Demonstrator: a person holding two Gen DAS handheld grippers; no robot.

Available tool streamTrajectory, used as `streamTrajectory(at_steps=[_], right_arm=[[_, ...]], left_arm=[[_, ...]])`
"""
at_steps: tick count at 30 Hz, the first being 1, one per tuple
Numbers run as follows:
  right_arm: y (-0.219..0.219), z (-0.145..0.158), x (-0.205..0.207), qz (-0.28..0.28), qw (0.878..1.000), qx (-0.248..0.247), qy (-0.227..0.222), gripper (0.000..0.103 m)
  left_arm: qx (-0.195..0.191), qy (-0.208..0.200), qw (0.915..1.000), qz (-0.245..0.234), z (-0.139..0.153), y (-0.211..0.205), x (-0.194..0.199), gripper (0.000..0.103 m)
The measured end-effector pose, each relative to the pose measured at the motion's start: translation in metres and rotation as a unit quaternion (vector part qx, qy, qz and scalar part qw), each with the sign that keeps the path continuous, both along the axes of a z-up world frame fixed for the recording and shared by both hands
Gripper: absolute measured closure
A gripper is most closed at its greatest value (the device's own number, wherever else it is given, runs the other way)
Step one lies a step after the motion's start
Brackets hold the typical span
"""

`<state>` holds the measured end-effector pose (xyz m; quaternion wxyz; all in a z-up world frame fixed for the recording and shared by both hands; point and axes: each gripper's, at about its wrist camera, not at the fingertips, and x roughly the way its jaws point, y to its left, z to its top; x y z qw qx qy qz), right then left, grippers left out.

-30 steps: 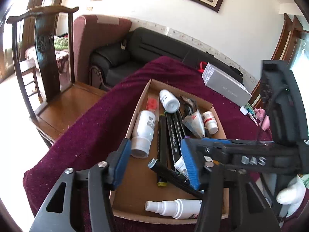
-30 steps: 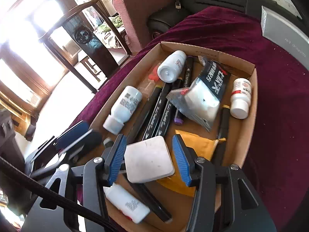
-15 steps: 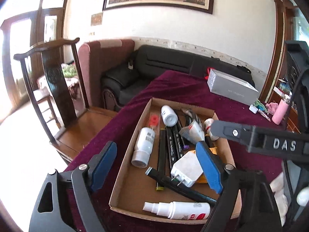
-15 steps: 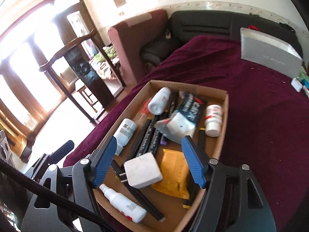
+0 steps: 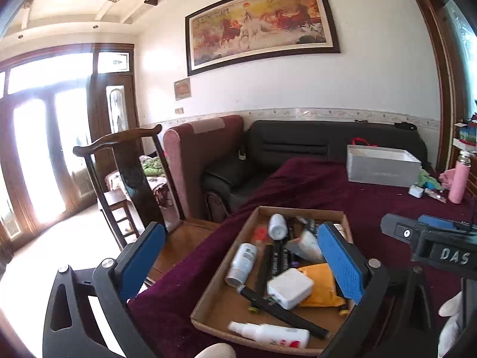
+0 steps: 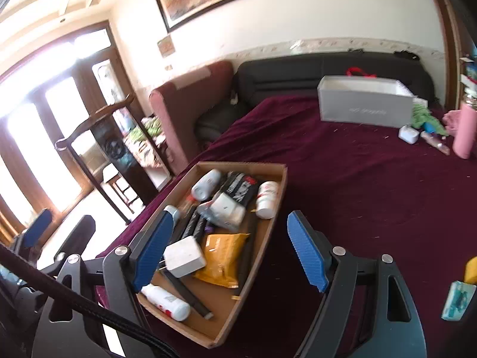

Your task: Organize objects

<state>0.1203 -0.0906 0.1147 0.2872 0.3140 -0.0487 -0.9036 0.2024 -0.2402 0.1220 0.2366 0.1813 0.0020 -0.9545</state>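
Observation:
A shallow cardboard tray (image 5: pixel 214 307) (image 6: pixel 269 235) lies on the maroon tablecloth near the table's left edge. It holds a white charger block (image 5: pixel 289 288) (image 6: pixel 184 256), a yellow packet (image 5: pixel 320 288) (image 6: pixel 222 256), several black markers (image 5: pixel 277 261), white bottles (image 5: pixel 241 264) (image 6: pixel 266 200) and a white spray bottle (image 5: pixel 269 334) (image 6: pixel 165 299). My left gripper (image 5: pixel 241 265) is open and empty, raised above the tray. My right gripper (image 6: pixel 229 253) is open and empty, raised over the tray's right rim.
A grey box (image 5: pixel 383 165) (image 6: pixel 365 101), a pink bottle (image 5: pixel 460 180) (image 6: pixel 465 131) and small items (image 6: pixel 408 133) stand at the table's far right. A wooden chair (image 5: pixel 119 179) and a black sofa (image 5: pixel 298 146) stand beyond the table. A teal packet (image 6: pixel 457 299) lies at the near right.
My right gripper let go of the white charger block, which now lies in the tray. Both grippers opened wide and rose back from the tray.

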Motion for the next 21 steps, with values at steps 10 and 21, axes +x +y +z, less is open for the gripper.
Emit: streamTrajectory(at_steps=[10, 21], right_arm=[[0.025, -0.008, 0.02, -0.036, 0.998, 0.033, 0.039, 0.022], [0.02, -0.016, 0.033, -0.025, 0.997, 0.059, 0.046, 0.022]], left_arm=[[0.05, -0.032, 0.9979, 0.025, -0.001, -0.005, 0.002, 0.002], [0.061, -0.028, 0.9973, 0.027, -0.002, -0.006, 0.008, 0.002]])
